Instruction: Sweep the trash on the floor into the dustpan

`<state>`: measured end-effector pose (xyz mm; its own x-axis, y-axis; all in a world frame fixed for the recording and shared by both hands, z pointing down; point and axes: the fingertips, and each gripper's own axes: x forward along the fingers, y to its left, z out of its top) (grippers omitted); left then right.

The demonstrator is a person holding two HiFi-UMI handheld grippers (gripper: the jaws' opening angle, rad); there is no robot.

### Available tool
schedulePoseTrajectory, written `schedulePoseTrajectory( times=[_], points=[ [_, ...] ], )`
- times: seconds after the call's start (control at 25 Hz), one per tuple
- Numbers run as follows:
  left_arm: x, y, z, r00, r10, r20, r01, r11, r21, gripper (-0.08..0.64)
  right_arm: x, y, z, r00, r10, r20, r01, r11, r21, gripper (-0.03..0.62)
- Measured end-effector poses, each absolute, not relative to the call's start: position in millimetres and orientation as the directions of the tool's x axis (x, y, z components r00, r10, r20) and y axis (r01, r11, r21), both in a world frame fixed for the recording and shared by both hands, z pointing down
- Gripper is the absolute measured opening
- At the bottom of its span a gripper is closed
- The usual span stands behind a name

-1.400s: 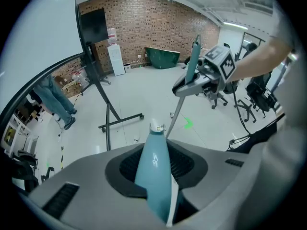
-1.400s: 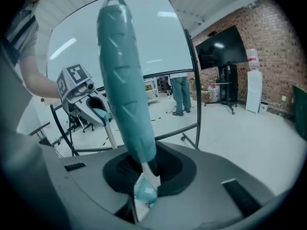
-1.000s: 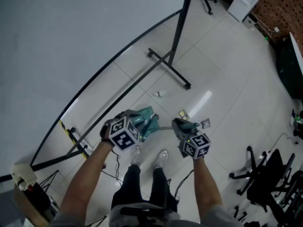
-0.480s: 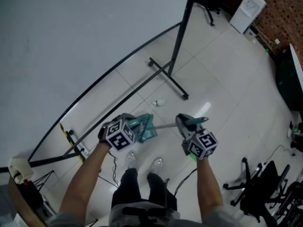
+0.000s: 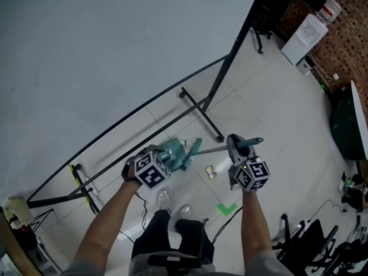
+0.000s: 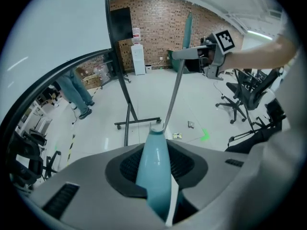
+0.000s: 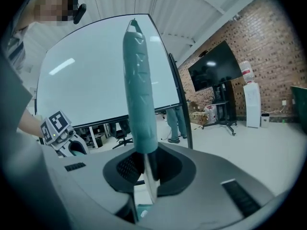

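Left gripper point(image 6: 154, 176) has its jaws clamped on the pale teal plastic handle point(image 6: 152, 150) of one teal dustpan point(image 5: 175, 153), held above the white tiled floor point(image 5: 270, 108). Right gripper point(image 7: 144, 169) pinches the teal grip point(image 7: 139, 95) of one broom, whose thin metal pole point(image 6: 175, 90) runs across to the dustpan handle's tip. Two small scraps of trash point(image 6: 177, 135) point(image 6: 191, 124) lie on the floor below, apart from both tools, near a green tape corner point(image 5: 227, 209). One large whiteboard on a black wheeled stand point(image 5: 198, 105) stands just beyond. Black office chairs point(image 6: 237, 97) stand to the right.
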<state>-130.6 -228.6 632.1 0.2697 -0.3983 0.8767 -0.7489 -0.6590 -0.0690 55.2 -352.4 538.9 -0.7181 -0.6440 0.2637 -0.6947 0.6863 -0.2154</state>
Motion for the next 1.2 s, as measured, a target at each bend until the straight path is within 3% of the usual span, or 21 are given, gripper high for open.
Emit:
schedulePoseTrajectory(
  times=[0.44, 0.84, 1.2],
  points=[
    [-128.3, -281.3, 642.3, 0.215, -0.434, 0.875, -0.815, -0.573, -0.084, 0.112, 50.3, -445.3, 638.3, -0.745, -0.567, 0.353, -0.659, 0.707, -0.255, 0.044],
    [-111.0, -296.2, 639.3, 0.212, -0.448, 0.869, -0.821, -0.564, -0.091, 0.112, 43.0, -426.4, 655.1, -0.791, -0.466, 0.395, -0.602, 0.707, -0.371, 0.048],
    [-112.6, -294.9, 644.1, 0.216, -0.454, 0.865, -0.812, -0.576, -0.099, 0.112, 61.0, -423.9, 654.7, -0.787, -0.454, 0.417, -0.615, 0.624, -0.482, 0.052]
  ],
)
